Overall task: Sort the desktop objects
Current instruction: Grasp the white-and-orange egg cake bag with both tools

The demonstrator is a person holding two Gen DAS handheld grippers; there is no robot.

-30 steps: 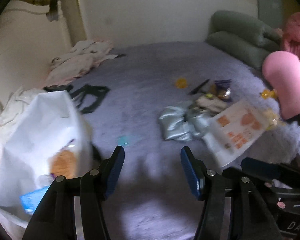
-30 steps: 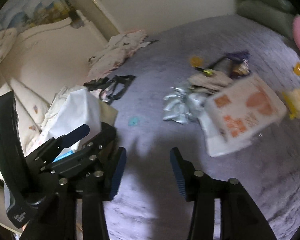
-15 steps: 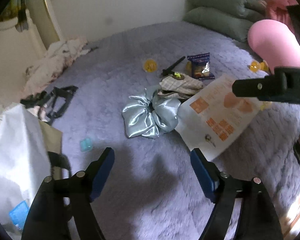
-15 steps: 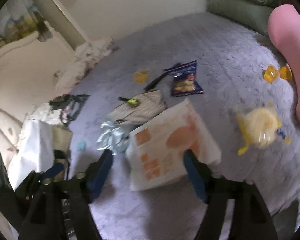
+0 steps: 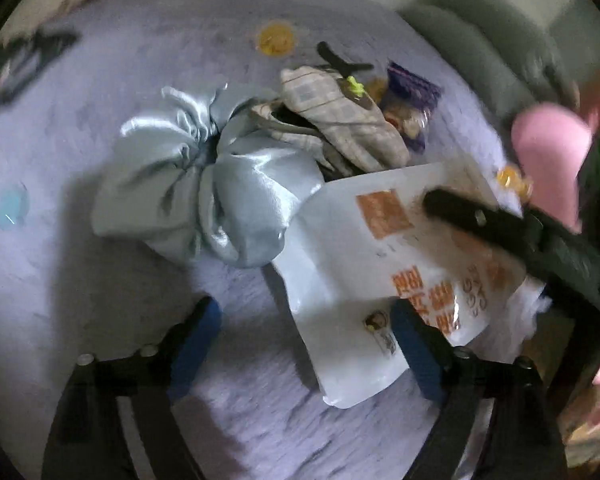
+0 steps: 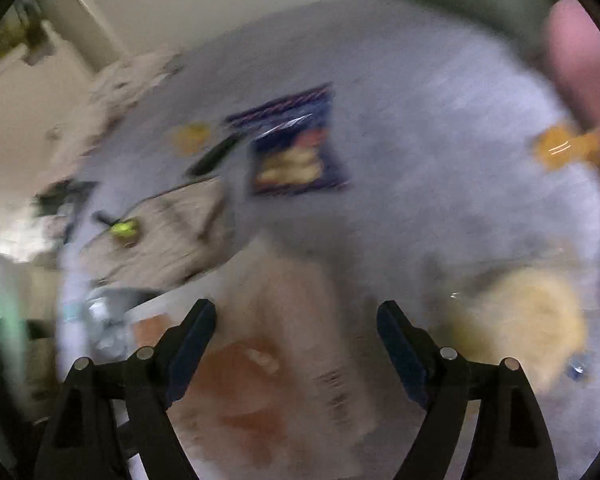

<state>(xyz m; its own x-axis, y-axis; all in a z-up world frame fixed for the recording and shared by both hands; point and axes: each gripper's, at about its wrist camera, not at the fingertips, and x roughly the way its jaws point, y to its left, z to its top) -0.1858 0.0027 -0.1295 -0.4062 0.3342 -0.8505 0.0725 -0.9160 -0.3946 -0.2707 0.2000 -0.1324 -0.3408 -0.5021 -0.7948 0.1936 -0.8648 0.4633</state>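
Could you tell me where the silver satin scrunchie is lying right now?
In the left wrist view the silver satin scrunchie lies on the purple blanket left of centre, touching the white and orange packet and the checked cloth.

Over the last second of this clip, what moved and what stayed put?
Both tongs swung away from the white paper bag at the left and closed in on the clutter. The left tongs now hang open by the white-and-orange packet; the right tongs, also open, hover over it in a blurred view. Nothing was gripped or released. The satin scrunchie, checked cloth and purple snack bag lie as before.
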